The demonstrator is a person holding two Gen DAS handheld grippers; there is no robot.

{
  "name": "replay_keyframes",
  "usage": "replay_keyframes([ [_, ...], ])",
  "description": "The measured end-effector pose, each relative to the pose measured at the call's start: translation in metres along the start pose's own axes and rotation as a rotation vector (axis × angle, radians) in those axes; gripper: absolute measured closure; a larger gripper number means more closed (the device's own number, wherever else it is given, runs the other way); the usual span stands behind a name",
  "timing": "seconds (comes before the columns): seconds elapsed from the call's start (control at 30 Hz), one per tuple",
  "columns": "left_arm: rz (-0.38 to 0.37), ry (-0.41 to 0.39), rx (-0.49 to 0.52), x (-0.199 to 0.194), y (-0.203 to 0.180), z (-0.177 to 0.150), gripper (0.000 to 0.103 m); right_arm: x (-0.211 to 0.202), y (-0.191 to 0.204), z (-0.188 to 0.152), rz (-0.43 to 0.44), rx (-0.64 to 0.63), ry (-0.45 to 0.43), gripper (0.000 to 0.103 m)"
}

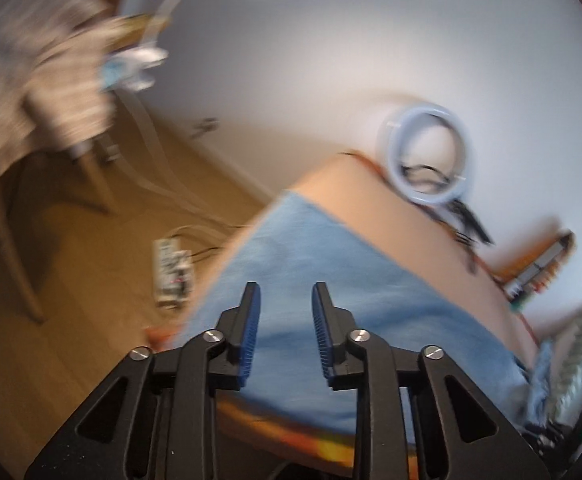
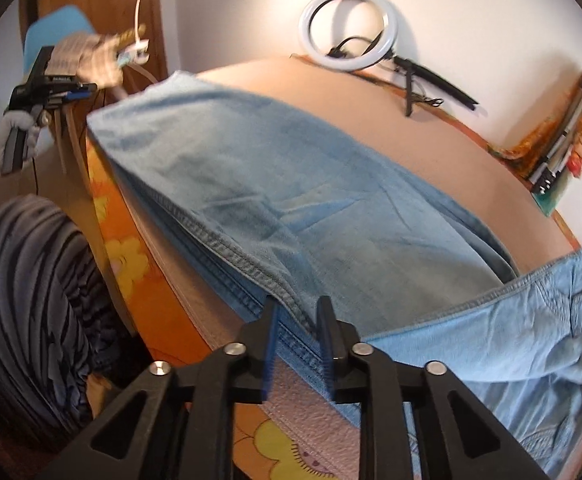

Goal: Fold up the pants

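Observation:
Light blue denim pants (image 2: 311, 200) lie across a tan tabletop (image 2: 431, 140), legs stretching to the far left edge. The waist part (image 2: 531, 328) is folded up at the right. My right gripper (image 2: 297, 308) is open, its jaws on either side of the stitched seam edge near the table's front. My left gripper (image 1: 285, 296) is open and empty, held above the leg end of the pants (image 1: 311, 280); the view is blurred. The left gripper also shows in the right wrist view (image 2: 79, 88) off the table's far left corner.
A ring light (image 2: 349, 28) on a stand sits at the table's back edge by the wall. Books (image 2: 563, 148) lean at the right. An orange patterned cloth (image 2: 131, 264) hangs at the table's front. A chair (image 1: 43, 92) and power strip (image 1: 173, 270) are on the wooden floor at left.

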State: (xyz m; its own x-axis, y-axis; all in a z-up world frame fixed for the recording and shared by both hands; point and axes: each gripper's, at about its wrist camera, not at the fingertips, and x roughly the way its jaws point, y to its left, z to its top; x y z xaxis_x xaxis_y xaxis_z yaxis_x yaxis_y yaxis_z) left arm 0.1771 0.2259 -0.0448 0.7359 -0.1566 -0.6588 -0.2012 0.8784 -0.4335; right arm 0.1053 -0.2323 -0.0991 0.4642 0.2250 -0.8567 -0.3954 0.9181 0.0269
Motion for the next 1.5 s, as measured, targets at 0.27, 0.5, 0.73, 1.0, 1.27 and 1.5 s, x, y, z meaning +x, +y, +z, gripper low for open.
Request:
replay_keyframes([
  [0.27,-0.321,0.121,0.192,0.028,-0.141,0.014,0.045,-0.038,-0.031,-0.022,-0.045,0.189,-0.076,0.052],
  [0.5,-0.506,0.287,0.375,0.071,-0.278,-0.016,0.044,-0.066,-0.089,-0.052,-0.151,0.37,-0.095,0.046],
  [0.73,-0.642,0.444,0.48,0.108,-0.395,-0.062,0.042,-0.1,-0.15,-0.092,-0.262,0.553,-0.123,0.037],
  [1.0,-0.712,0.636,0.549,0.164,-0.502,-0.143,0.039,-0.107,-0.208,-0.136,-0.418,0.714,-0.067,0.029],
  [1.27,-0.632,0.72,0.612,0.222,-0.559,-0.207,0.038,-0.128,-0.264,-0.202,-0.378,0.962,-0.094,0.029],
  [1.5,-0.644,0.742,0.596,0.236,-0.566,-0.23,0.039,-0.141,-0.263,-0.198,-0.489,0.928,-0.104,0.032],
])
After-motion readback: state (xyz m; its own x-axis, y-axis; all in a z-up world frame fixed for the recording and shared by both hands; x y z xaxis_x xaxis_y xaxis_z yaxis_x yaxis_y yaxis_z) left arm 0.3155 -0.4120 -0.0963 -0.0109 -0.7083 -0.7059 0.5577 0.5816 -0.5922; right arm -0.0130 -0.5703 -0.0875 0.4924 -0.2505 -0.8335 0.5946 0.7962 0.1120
